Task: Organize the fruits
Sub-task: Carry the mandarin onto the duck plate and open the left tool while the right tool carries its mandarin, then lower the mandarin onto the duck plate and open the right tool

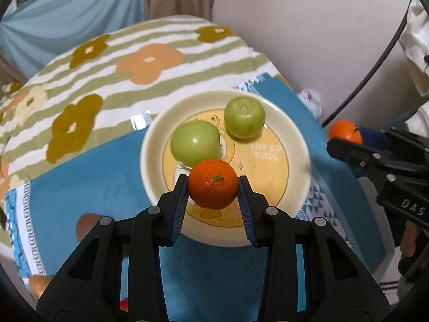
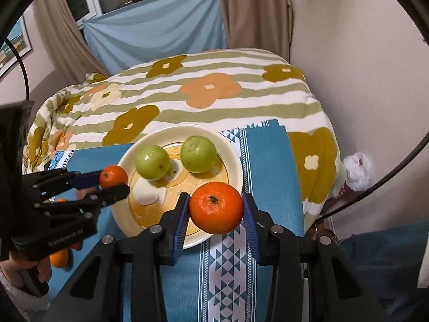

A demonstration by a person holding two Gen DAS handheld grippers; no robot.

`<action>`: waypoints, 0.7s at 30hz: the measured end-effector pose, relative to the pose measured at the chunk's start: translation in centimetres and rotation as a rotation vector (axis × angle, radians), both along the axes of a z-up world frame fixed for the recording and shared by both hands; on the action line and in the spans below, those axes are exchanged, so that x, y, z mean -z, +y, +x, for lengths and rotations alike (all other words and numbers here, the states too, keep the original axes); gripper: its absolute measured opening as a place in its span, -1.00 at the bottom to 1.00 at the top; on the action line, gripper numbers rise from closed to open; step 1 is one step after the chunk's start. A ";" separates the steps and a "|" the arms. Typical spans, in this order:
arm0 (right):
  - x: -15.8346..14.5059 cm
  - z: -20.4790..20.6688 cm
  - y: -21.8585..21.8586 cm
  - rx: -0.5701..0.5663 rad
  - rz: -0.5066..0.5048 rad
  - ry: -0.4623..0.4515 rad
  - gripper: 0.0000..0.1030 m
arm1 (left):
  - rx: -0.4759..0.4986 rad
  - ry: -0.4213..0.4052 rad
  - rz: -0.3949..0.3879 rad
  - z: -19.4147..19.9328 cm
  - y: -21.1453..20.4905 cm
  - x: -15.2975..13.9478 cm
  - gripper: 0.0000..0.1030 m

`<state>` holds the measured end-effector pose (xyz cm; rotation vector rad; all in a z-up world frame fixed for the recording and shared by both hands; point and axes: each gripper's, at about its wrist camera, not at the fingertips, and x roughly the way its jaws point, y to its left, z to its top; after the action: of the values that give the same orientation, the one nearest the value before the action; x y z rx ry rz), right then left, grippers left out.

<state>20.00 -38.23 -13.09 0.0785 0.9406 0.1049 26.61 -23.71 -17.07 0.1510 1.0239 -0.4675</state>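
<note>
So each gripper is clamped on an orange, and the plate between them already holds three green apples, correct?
Not quite: the plate holds two green apples, not three, as the right wrist view shows. The rest stands: the left gripper is shut on one orange, and the right gripper on the other orange.

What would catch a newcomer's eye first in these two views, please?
Two bright oranges, one clamped in the left gripper and one in the right gripper, both held over the near edge of the cream plate. Behind them two green apples sit on that plate, on a teal cloth.
</note>
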 end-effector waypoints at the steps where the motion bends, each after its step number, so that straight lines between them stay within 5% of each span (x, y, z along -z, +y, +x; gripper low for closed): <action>1: 0.2 0.1 -0.1 0.003 0.002 0.005 -0.30 | 0.005 0.009 0.008 0.3 -0.2 0.5 -0.20; 8: 1.4 1.2 -0.1 0.003 0.008 0.032 -0.30 | 0.013 0.060 0.024 1.1 -0.7 2.2 -0.19; 10: 1.5 1.3 -0.1 -0.001 0.008 0.033 -0.30 | 0.006 0.061 0.038 1.0 -0.7 2.2 0.05; 12: 1.4 1.4 -0.1 -0.004 0.010 0.031 -0.30 | -0.007 0.041 0.035 0.7 -0.4 1.7 0.88; 13: 1.3 1.4 -0.1 -0.005 0.011 0.029 -0.30 | -0.012 0.028 0.016 0.6 -0.2 1.3 0.94; 21: 0.8 1.8 0.1 -0.036 0.029 0.026 -0.30 | -0.071 0.000 0.003 0.2 1.8 -1.1 0.95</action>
<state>21.84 -38.09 -13.85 0.0902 0.9672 0.1514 26.80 -21.92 -15.98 0.1170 1.0268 -0.4018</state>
